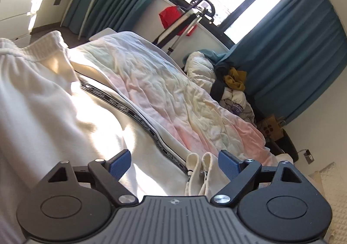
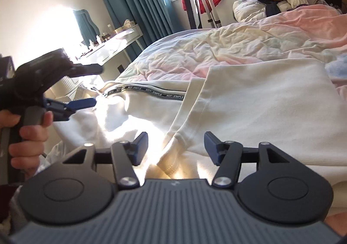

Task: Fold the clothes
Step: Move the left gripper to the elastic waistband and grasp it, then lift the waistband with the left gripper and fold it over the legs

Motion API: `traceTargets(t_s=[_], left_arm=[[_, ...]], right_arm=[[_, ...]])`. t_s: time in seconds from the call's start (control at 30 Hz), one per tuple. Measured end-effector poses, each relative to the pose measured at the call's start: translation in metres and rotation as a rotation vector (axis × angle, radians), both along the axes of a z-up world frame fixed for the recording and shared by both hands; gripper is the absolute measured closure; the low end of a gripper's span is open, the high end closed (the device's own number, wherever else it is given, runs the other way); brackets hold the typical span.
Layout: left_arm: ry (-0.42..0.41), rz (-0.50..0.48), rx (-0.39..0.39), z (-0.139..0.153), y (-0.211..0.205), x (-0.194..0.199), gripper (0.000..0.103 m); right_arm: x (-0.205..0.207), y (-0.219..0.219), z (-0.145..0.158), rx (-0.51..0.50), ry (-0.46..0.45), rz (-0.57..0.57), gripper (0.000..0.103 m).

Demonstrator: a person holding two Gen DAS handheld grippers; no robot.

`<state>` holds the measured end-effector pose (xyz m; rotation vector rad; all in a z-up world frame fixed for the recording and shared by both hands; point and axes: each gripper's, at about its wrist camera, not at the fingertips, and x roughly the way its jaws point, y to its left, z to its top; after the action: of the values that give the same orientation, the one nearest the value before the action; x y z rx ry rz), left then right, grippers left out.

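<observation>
A cream zip jacket (image 2: 249, 101) lies spread on the bed, its black lettered zipper tape (image 2: 151, 90) running across it. One sleeve is folded over the body, and its ribbed cuff (image 2: 171, 157) sits just ahead of my open right gripper (image 2: 176, 146), between the fingers but not clamped. In the left wrist view the jacket (image 1: 54, 114) fills the left side and the zipper tape (image 1: 134, 114) runs diagonally. My left gripper (image 1: 174, 163) is open over the cream collar ends (image 1: 201, 170) at the zipper's end. The right wrist view shows the left gripper (image 2: 93, 85) open, held by a hand (image 2: 28, 135).
A wrinkled pastel duvet (image 1: 173, 92) covers the bed. A pile of clothes (image 1: 232, 83) sits at the bed's far end near teal curtains (image 1: 292, 59). A metal stand with a red cloth (image 1: 173, 18) is by the window, and a white desk (image 2: 117, 42) stands on the far side.
</observation>
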<state>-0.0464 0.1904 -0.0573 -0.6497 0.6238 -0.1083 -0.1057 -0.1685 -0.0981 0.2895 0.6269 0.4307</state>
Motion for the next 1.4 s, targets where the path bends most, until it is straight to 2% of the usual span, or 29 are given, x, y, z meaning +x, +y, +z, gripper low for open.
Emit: traceTargets(t_s=[0.1, 0.27, 0.4, 0.5, 0.7, 0.8, 0.83, 0.93, 1.0, 1.1, 1.2, 1.27, 1.33, 1.4], left_arm=[[0.045, 0.108, -0.008, 0.005, 0.036, -0.021, 0.009], [0.115, 0.238, -0.109, -0.007, 0.094, -0.042, 0.009], [0.183, 0.337, -0.143, -0.021, 0.12, -0.048, 0.009], [0.177, 0.397, -0.186, -0.029, 0.134, -0.053, 0.009], [0.224, 0.389, -0.215, -0.045, 0.144, -0.039, 0.009], [0.221, 0.395, -0.204, -0.05, 0.146, -0.027, 0.012], [0.225, 0.414, -0.198, -0.053, 0.148, -0.023, 0.014], [0.22, 0.467, -0.169, -0.058, 0.15, -0.012, 0.027], [0.2, 0.496, -0.139, -0.058, 0.15, -0.004, 0.028], [0.187, 0.534, -0.149, -0.061, 0.155, 0.005, 0.03], [0.19, 0.553, -0.122, -0.063, 0.16, 0.013, 0.049], [0.174, 0.542, -0.093, -0.061, 0.158, 0.015, 0.071], [0.132, 0.525, -0.029, -0.053, 0.149, 0.014, 0.081], [0.075, 0.507, 0.046, -0.037, 0.132, 0.012, 0.084]], right_arm=[[-0.001, -0.007, 0.002, -0.027, -0.009, -0.064, 0.039], [0.004, -0.026, -0.006, -0.062, 0.037, -0.196, 0.039], [0.01, -0.023, -0.014, -0.125, 0.071, -0.208, 0.039], [0.014, -0.02, -0.021, -0.171, 0.098, -0.217, 0.04], [0.023, -0.015, -0.034, -0.261, 0.148, -0.235, 0.038], [0.024, -0.014, -0.033, -0.262, 0.15, -0.239, 0.038], [0.024, -0.013, -0.033, -0.262, 0.151, -0.24, 0.038], [0.025, -0.013, -0.033, -0.263, 0.153, -0.244, 0.036], [0.026, -0.012, -0.032, -0.264, 0.155, -0.247, 0.036], [0.027, -0.012, -0.032, -0.255, 0.158, -0.252, 0.035], [0.027, -0.014, -0.032, -0.241, 0.158, -0.257, 0.035], [0.027, -0.016, -0.031, -0.228, 0.16, -0.261, 0.035], [0.027, -0.019, -0.03, -0.207, 0.162, -0.269, 0.036], [0.026, -0.022, -0.028, -0.188, 0.162, -0.276, 0.037]])
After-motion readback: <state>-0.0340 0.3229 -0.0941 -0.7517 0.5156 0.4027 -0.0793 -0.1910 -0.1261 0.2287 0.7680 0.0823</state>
